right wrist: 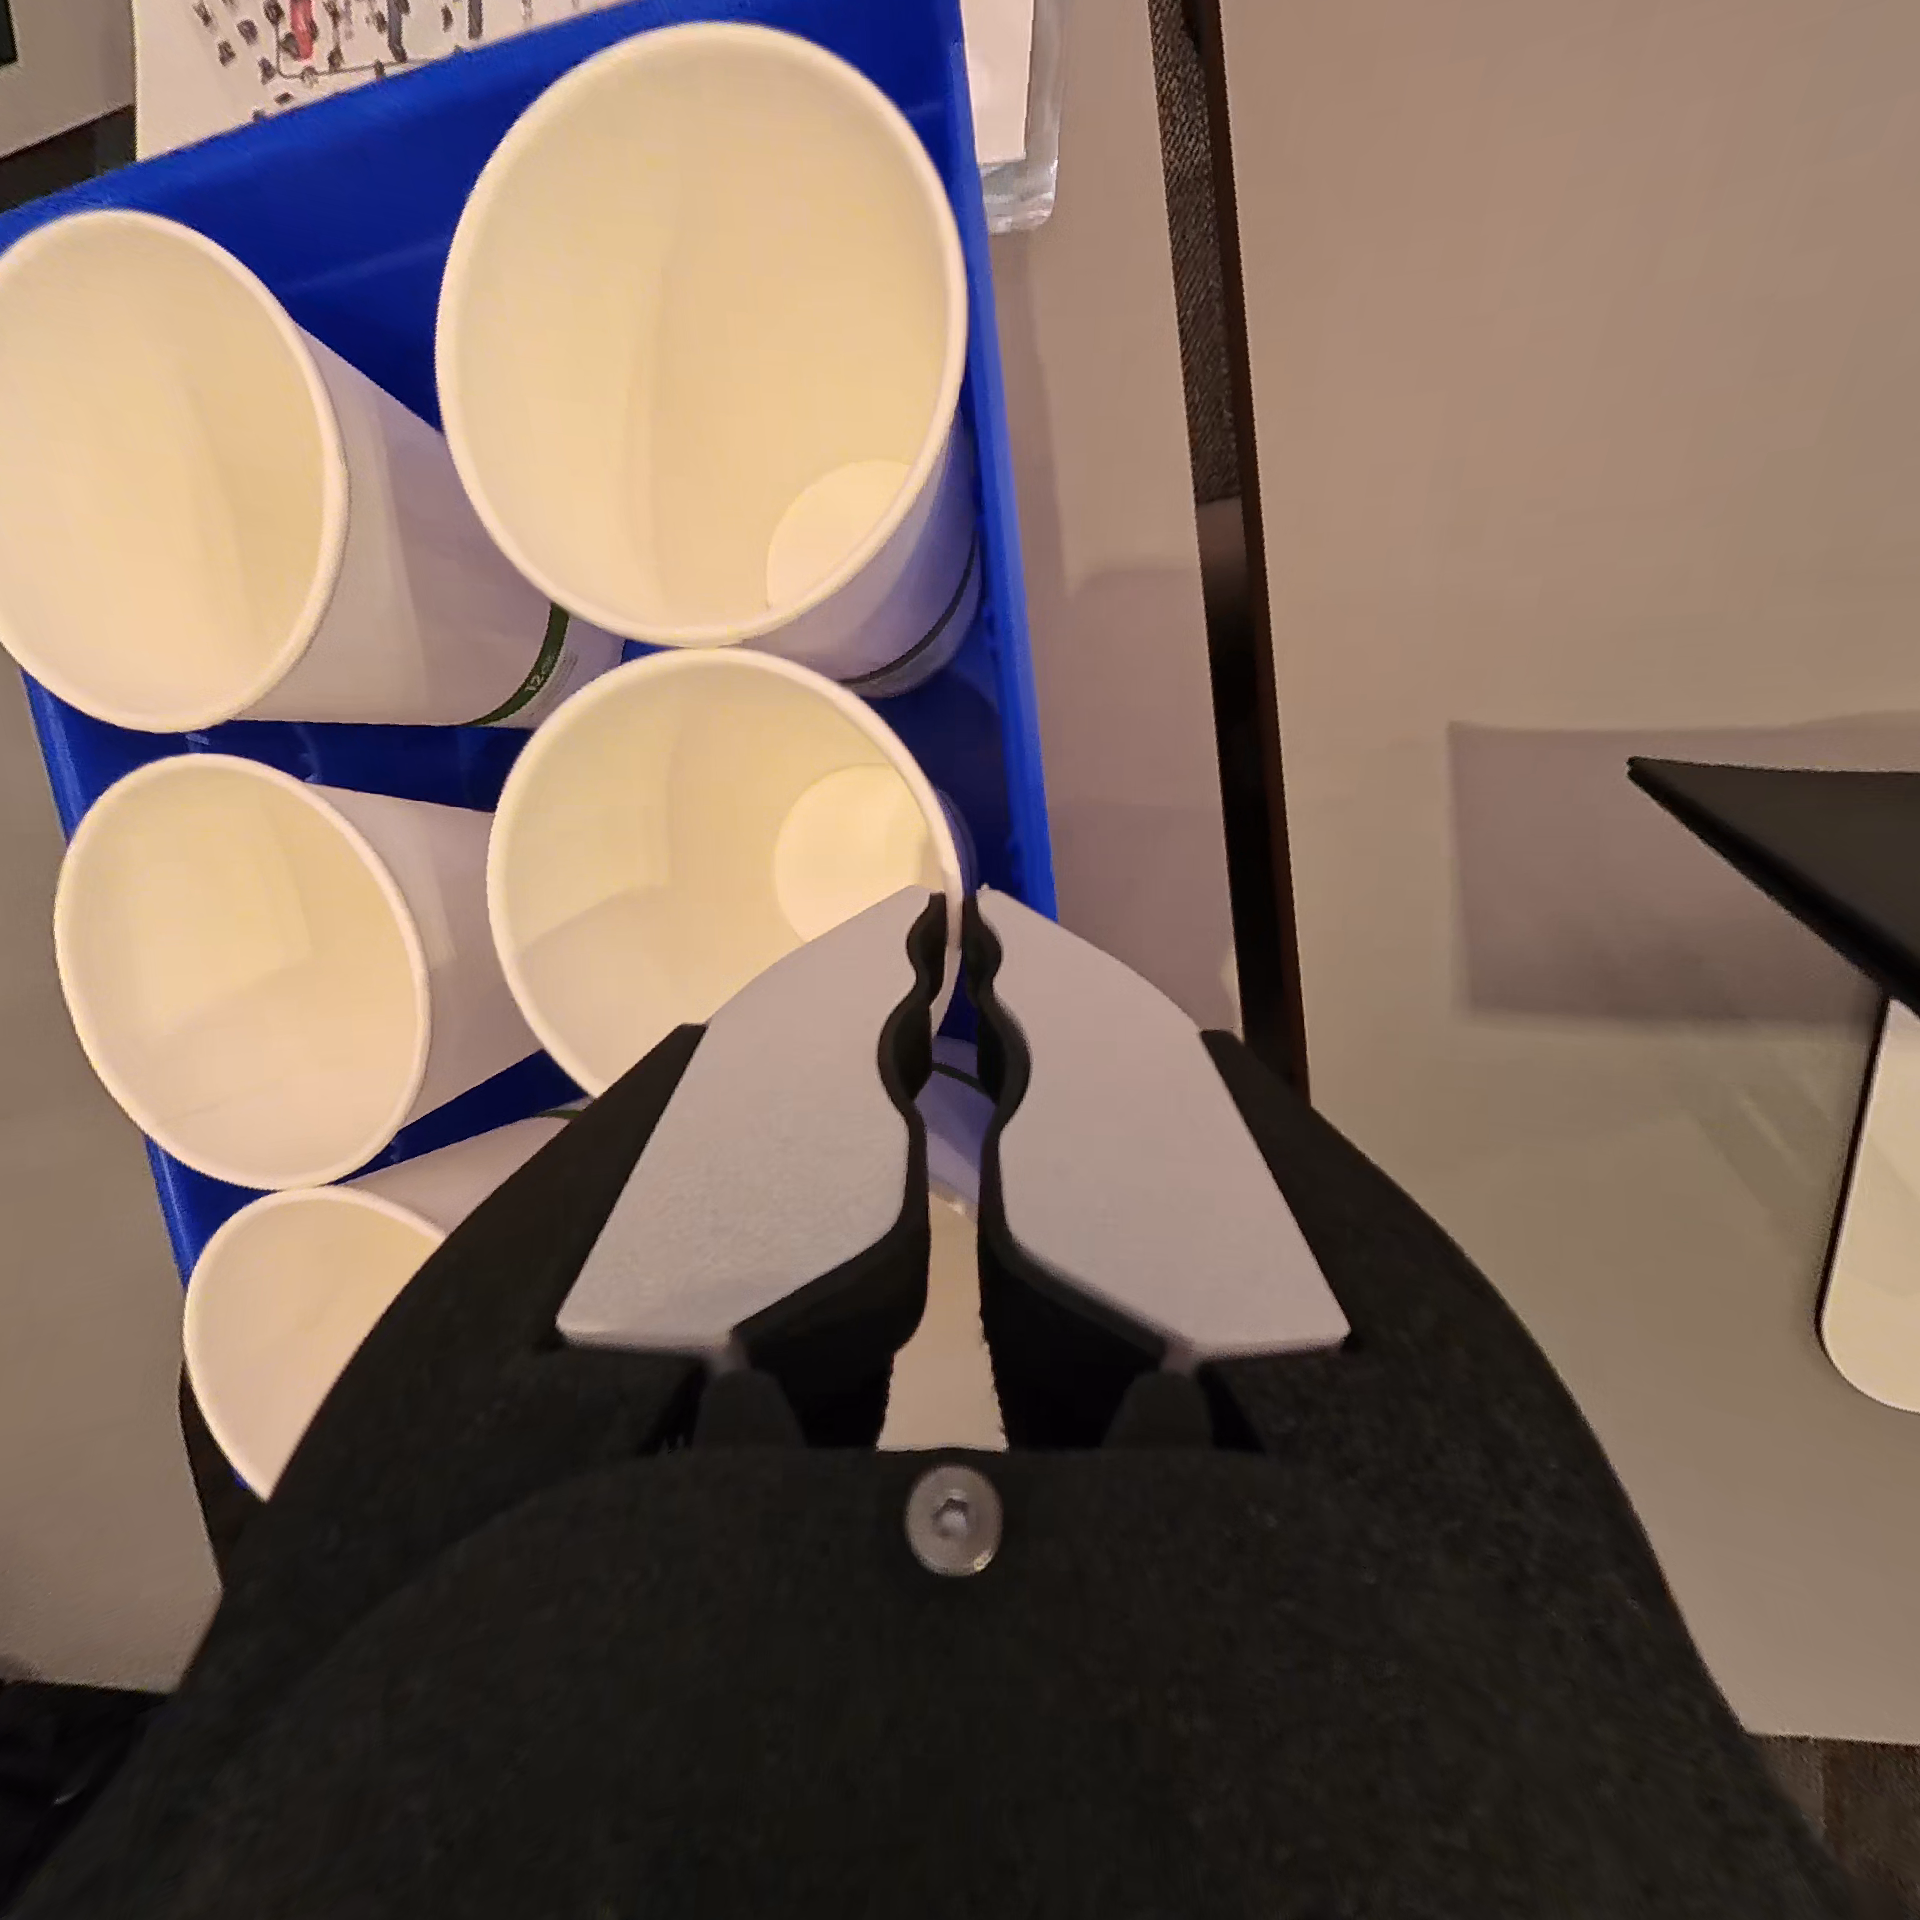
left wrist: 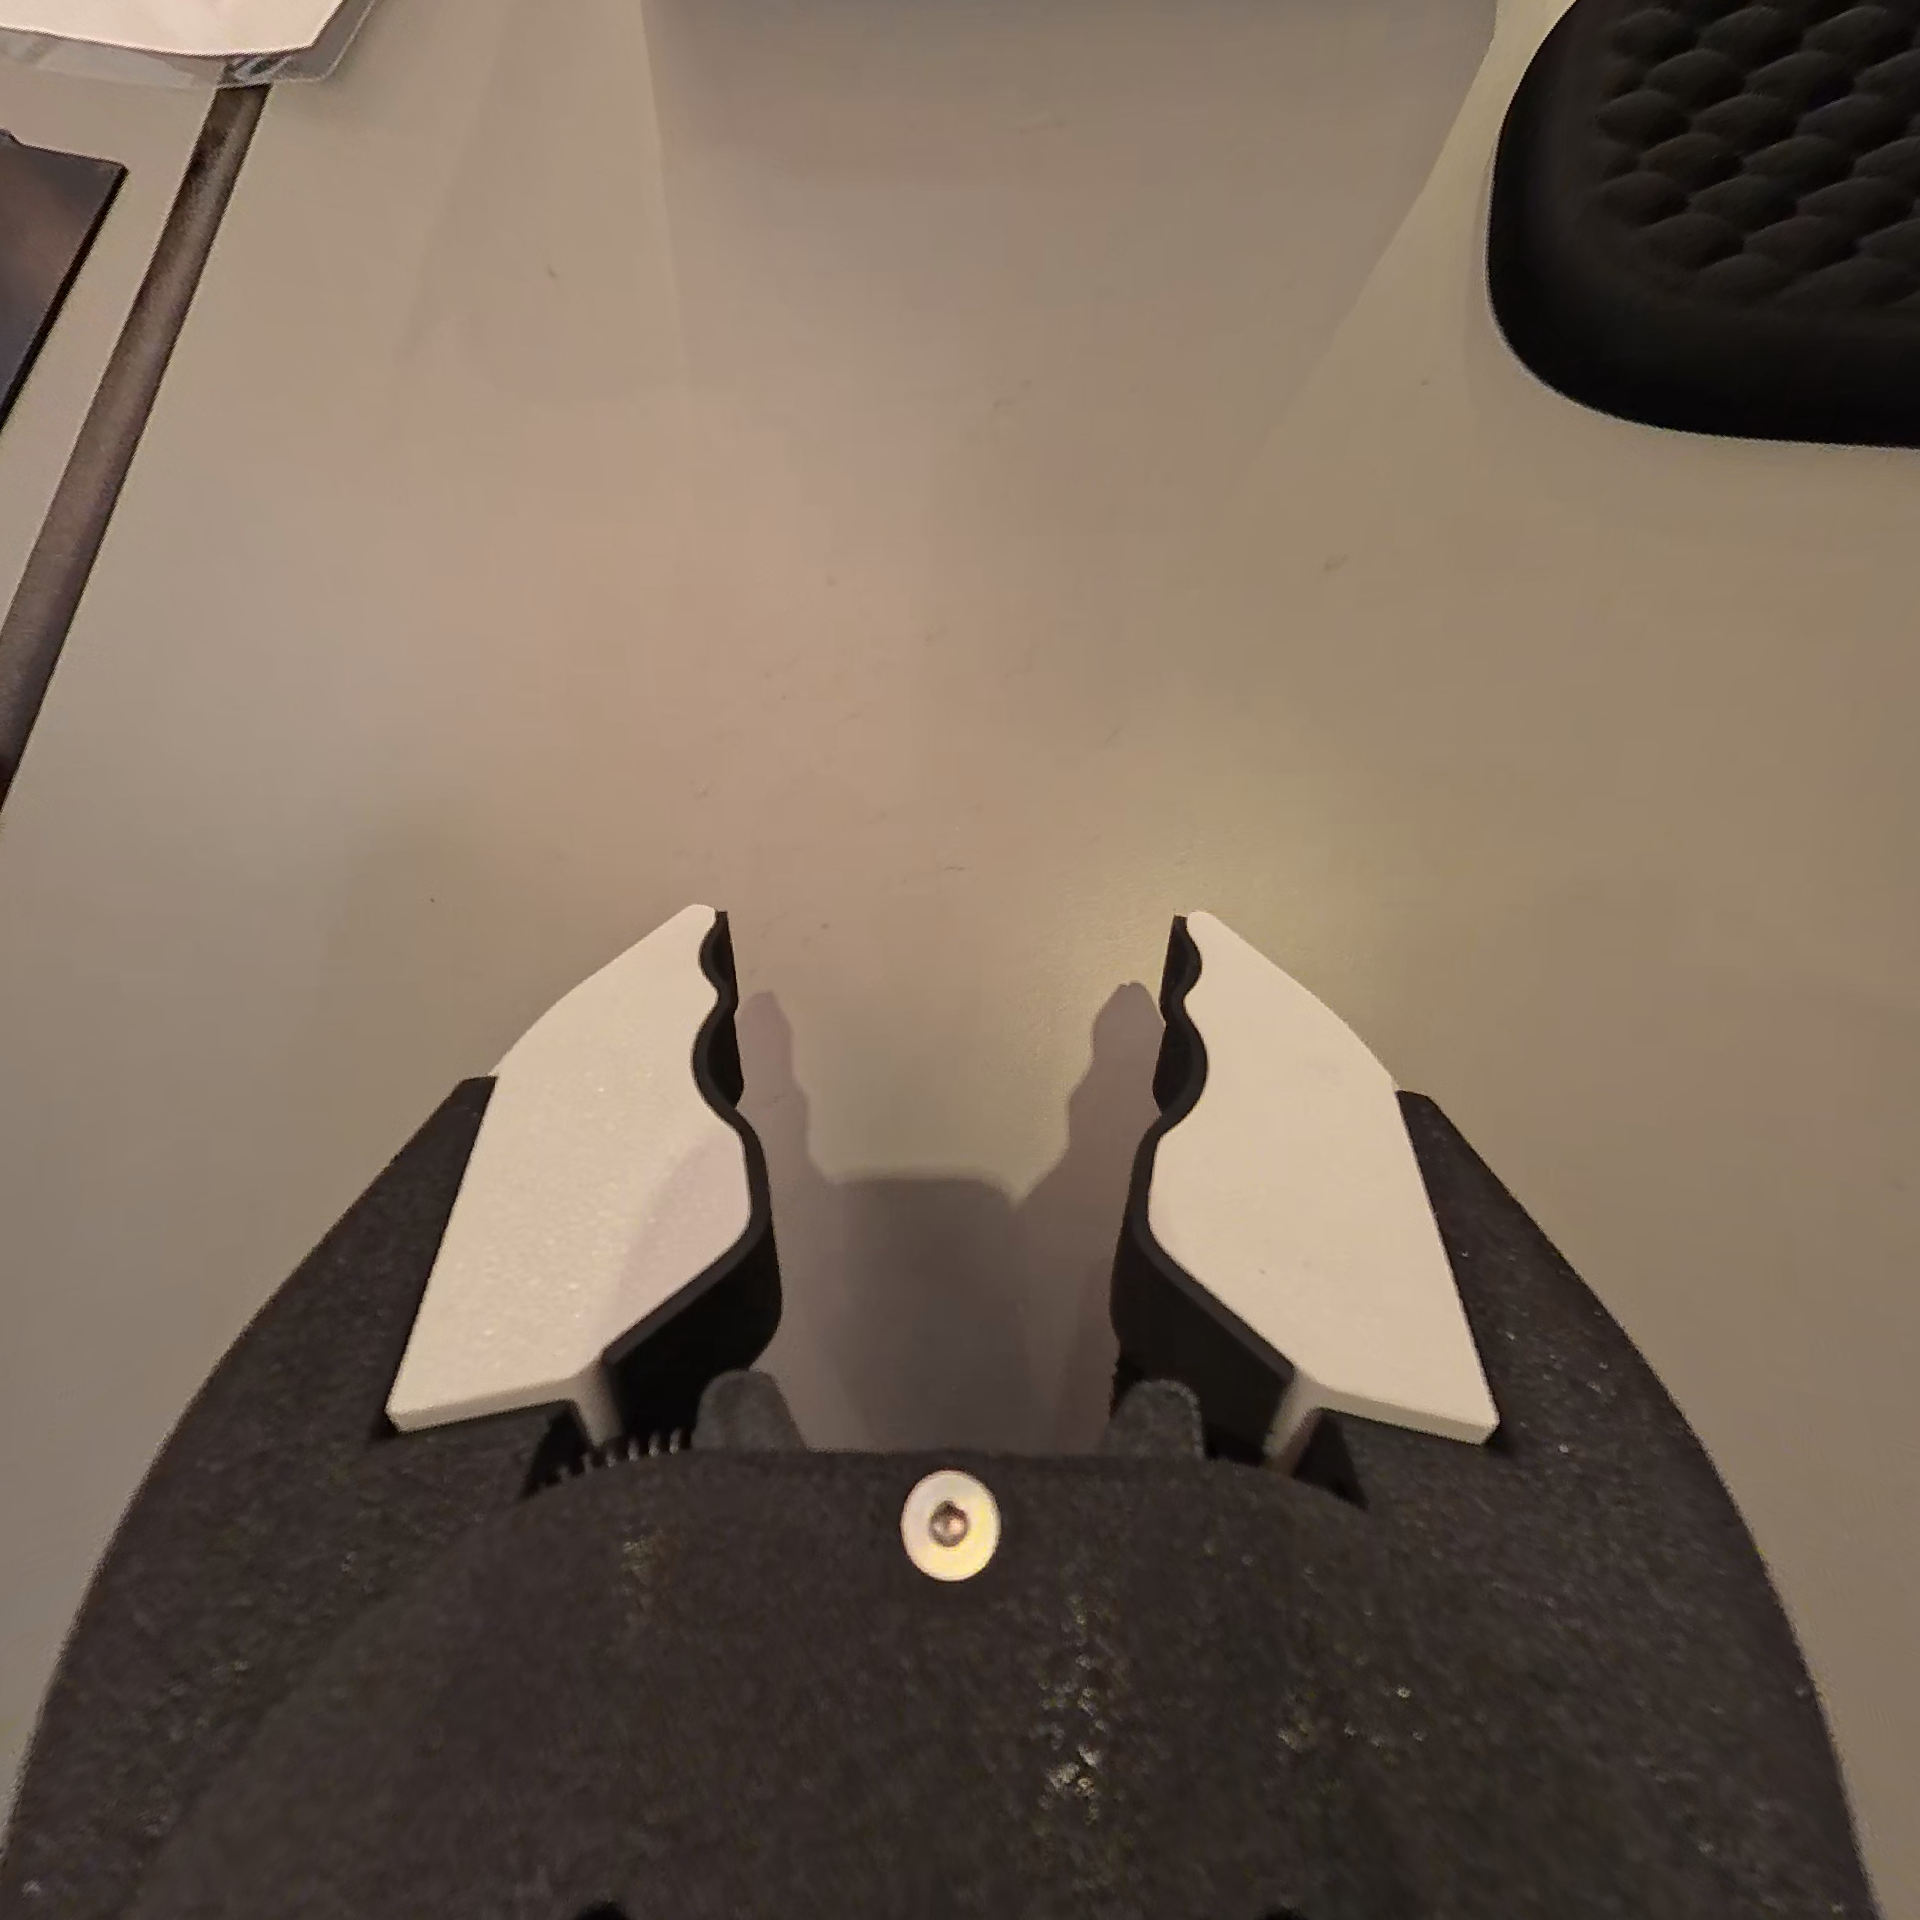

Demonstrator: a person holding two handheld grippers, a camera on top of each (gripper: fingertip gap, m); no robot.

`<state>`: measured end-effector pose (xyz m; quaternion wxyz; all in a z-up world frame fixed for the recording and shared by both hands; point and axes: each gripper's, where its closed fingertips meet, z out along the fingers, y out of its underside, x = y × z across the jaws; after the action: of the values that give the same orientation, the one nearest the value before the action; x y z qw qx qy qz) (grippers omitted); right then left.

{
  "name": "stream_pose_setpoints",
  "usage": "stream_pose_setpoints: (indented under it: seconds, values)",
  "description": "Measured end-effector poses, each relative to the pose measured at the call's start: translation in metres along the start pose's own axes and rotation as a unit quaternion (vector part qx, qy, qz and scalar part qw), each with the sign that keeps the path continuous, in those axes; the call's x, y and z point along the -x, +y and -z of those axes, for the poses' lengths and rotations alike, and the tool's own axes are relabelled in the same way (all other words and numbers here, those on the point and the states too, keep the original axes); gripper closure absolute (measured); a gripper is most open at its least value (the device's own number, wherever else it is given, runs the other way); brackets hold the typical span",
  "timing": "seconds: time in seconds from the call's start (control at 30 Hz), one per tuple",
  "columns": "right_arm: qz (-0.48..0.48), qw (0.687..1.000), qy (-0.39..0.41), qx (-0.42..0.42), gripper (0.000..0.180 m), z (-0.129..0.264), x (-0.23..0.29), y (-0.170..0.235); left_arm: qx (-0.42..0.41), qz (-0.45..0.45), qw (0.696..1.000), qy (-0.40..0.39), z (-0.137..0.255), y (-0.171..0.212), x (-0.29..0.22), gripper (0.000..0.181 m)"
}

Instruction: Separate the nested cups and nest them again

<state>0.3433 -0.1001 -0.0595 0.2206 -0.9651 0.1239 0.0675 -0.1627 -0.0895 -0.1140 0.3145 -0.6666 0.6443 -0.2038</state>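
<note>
Left wrist view: the left gripper (left wrist: 951, 940) is wide open over the bare table (left wrist: 935, 520), holding nothing, probably waiting. In the right wrist view, paper cups (right wrist: 239, 966) stand apart in a blue tray (right wrist: 1013, 665). The right gripper (right wrist: 958, 914) pinches the rim of one cup (right wrist: 675, 862), likely to lift it.

**Pale desk, warm dim light**

Smooth grey-beige tabletop (left wrist: 935, 520) under soft yellowish light. Black honeycomb-textured cushion (left wrist: 1725, 208) at far right corner. Dark gap (right wrist: 1236, 623) between two desk surfaces. Black shelf edge (right wrist: 1808, 842) on white stand (right wrist: 1870, 1226).
</note>
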Motion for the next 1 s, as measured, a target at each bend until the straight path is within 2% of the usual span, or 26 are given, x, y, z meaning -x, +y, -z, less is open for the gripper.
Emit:
stream_pose_setpoints:
  seconds: [0.4,0.5,0.6,0.7,0.83,1.0]
  values:
    - [0.024,1.000,-0.006,0.004,0.177,0.001,0.005,-0.001,0.006,-0.001,1.000,0.003,-0.003,0.002,-0.002,0.104]
    - [0.073,0.997,0.030,0.007,0.172,0.009,0.006,-0.006,0.006,-0.002,1.000,0.002,-0.003,0.001,-0.002,0.104]
    - [0.105,0.992,0.061,-0.029,0.172,0.019,0.014,-0.026,0.005,-0.002,1.000,0.001,-0.003,0.001,-0.002,0.104]
    - [0.062,0.995,0.053,-0.051,0.165,0.020,0.017,-0.048,0.008,-0.004,1.000,0.001,-0.003,0.001,-0.003,0.104]
    - [0.017,0.998,0.055,-0.003,0.161,-0.002,0.007,-0.049,0.013,-0.010,1.000,-0.004,-0.003,0.002,-0.003,0.104]
    - [-0.018,0.999,0.042,0.002,0.163,-0.023,0.003,-0.053,0.010,-0.008,1.000,-0.005,-0.003,0.002,-0.001,0.105]
